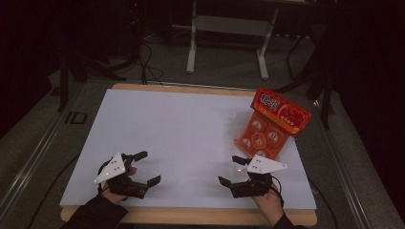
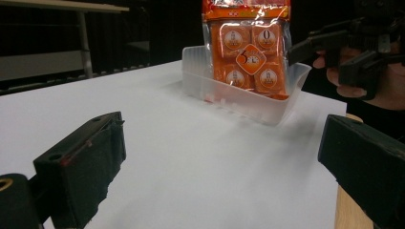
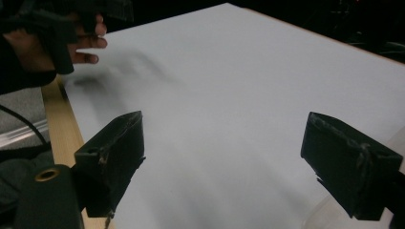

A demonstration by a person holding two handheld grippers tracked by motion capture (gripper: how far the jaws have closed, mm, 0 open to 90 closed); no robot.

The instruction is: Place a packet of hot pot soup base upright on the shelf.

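Near the front edge of the white table, the right gripper hovers with its jaws spread wide apart, holding nothing. Just beyond it, toward the table's far right corner, a clear plastic tray holds an orange snack packet propped upright. At the table's front left, well apart from the tray, the left gripper is likewise spread open and empty, pointing across the bare white surface.
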